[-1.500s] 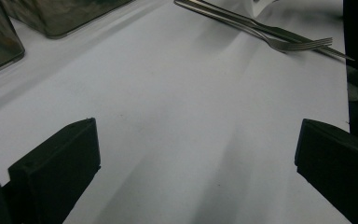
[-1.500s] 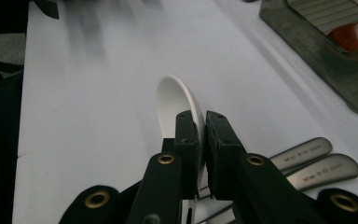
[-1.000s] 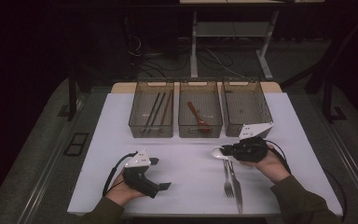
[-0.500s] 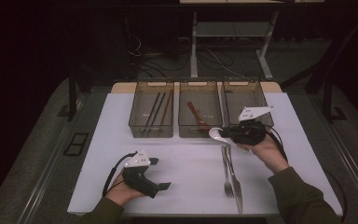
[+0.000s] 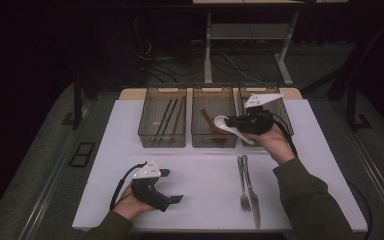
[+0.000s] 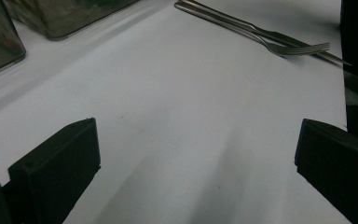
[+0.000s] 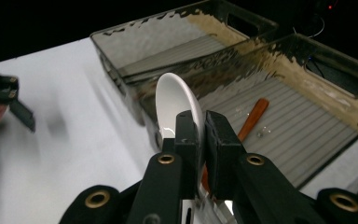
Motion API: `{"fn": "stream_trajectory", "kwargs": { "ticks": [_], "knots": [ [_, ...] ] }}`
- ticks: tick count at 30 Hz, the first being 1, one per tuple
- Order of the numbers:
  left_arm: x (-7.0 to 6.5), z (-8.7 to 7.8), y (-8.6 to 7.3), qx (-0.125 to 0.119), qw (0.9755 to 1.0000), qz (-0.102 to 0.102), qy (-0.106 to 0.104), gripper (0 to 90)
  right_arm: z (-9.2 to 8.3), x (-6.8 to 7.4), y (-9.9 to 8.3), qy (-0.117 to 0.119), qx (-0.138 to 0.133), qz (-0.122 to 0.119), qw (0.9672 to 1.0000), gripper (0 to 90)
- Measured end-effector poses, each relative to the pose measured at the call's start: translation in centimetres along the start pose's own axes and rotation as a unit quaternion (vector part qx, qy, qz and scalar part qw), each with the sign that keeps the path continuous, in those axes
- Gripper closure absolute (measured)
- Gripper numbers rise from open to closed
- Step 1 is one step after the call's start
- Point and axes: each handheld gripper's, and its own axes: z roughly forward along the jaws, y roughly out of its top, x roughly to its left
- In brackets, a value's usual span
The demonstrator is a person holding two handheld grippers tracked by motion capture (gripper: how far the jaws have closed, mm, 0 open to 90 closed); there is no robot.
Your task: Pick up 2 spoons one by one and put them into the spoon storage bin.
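Cutlery sorting was the work in hand. Nearest, the left gripper point(image 5: 172, 199) lay on the white table point(image 5: 205, 190) with jaws wide apart and empty, well before the middle bin point(image 5: 214, 125). A fork point(image 5: 243, 185) and knife point(image 5: 252, 192) waited before that bin. Farther, the right gripper point(image 5: 232, 123) pinched the white spoon point(image 5: 225, 125) by its handle, just above the middle bin's front right corner. Best was to bring the bowl fully inside the rim, low, then release beside the wooden spoon point(image 5: 209, 121).
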Motion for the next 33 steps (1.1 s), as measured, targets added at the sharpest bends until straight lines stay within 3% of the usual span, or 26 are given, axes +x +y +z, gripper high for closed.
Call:
{"fn": "stream_trajectory", "kwargs": {
  "ticks": [11, 21, 27, 33],
  "knots": [
    [0.0, 0.1, 0.0, 0.0, 1.0, -0.003, -0.002, 0.0, 3.8, -1.7, 2.5, -0.018, 0.021, 0.001, 0.9996, 83.7],
    [0.1, 0.1, -0.1, 0.004, 1.0, 0.003, -0.002, 0.0, 7.7, -2.5, 2.3, -0.021, 0.059, 0.008, 0.998, 83.7],
    [0.0, 0.2, -0.1, 0.002, 1.0, 0.0, -0.004, 0.0, 8.5, -2.4, 1.7, -0.025, 0.079, 0.012, 0.9965, 83.1],
    [0.0, 0.1, -0.1, 0.005, 1.0, 0.003, -0.003, 0.0, 8.0, -2.4, 1.7, -0.029, 0.058, 0.027, 0.9975, 59.2]
  ]
}}
